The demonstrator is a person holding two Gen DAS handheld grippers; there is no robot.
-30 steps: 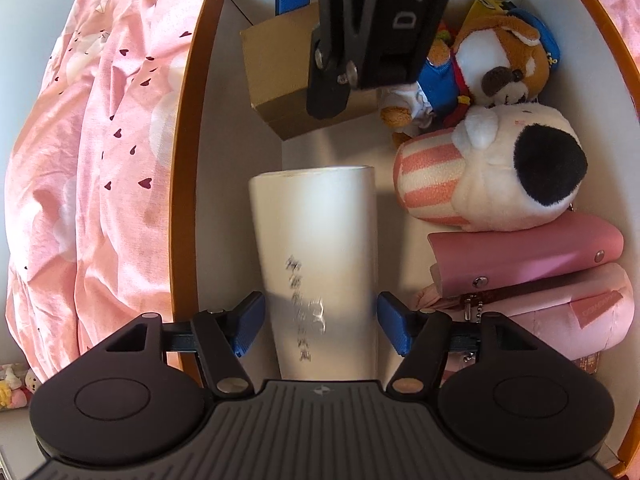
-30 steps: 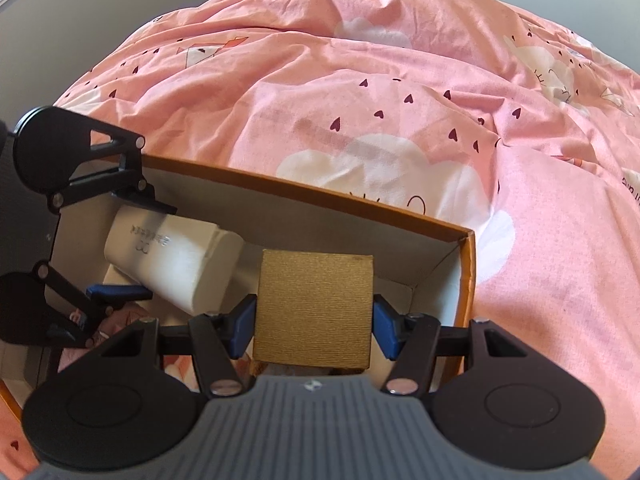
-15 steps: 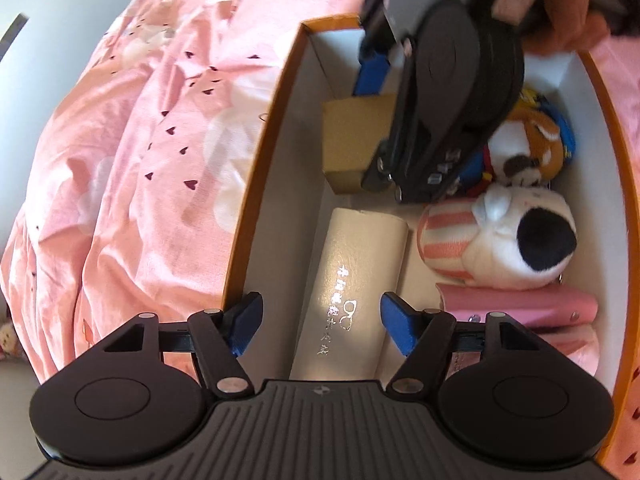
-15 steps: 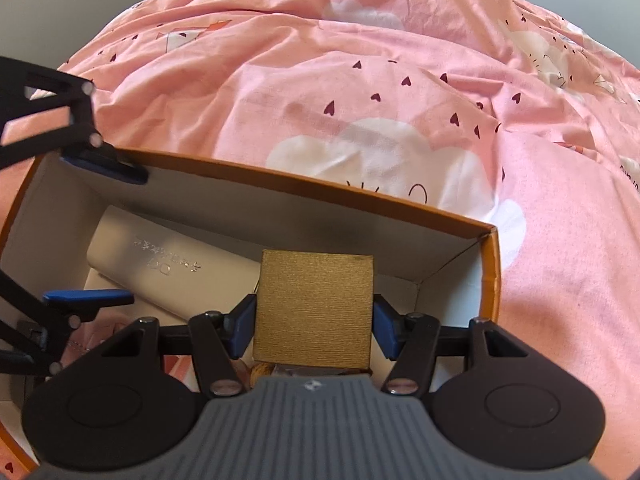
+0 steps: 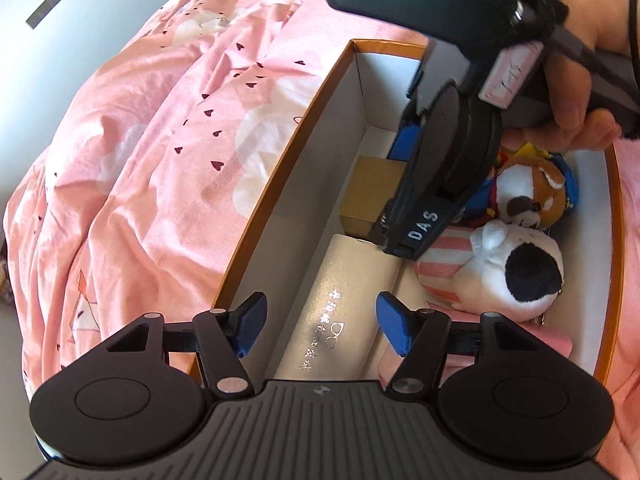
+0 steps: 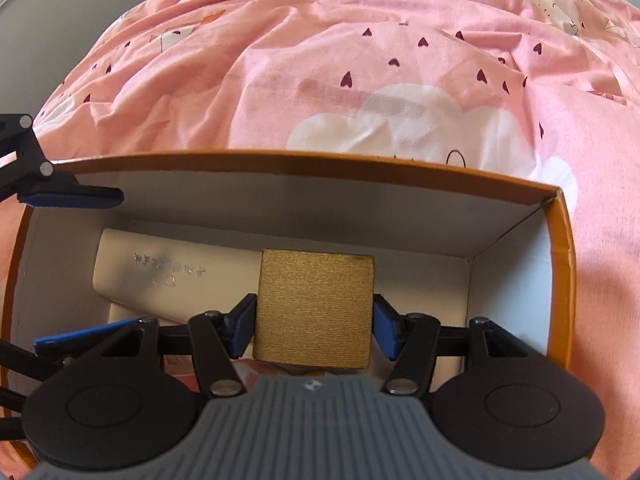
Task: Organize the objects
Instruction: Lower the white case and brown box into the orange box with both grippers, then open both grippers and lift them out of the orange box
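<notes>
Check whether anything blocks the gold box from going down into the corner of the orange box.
Nothing visible does. The right gripper holds the gold box over bare floor of the orange box; the cream case lies beside it.

A gold box (image 6: 314, 308) sits upright at the orange bin's (image 6: 558, 280) three o'clock end; a cream case (image 6: 172, 276) lies flat at its nine o'clock.

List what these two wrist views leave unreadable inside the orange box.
- Gold box: underside hidden in the right wrist view by its own body; whether it has landed is unclear.
- Pink pouch: left wrist view, mostly behind the left gripper.
- Cream case lettering: too small.
- Dog plush: partly behind the right gripper.
</notes>
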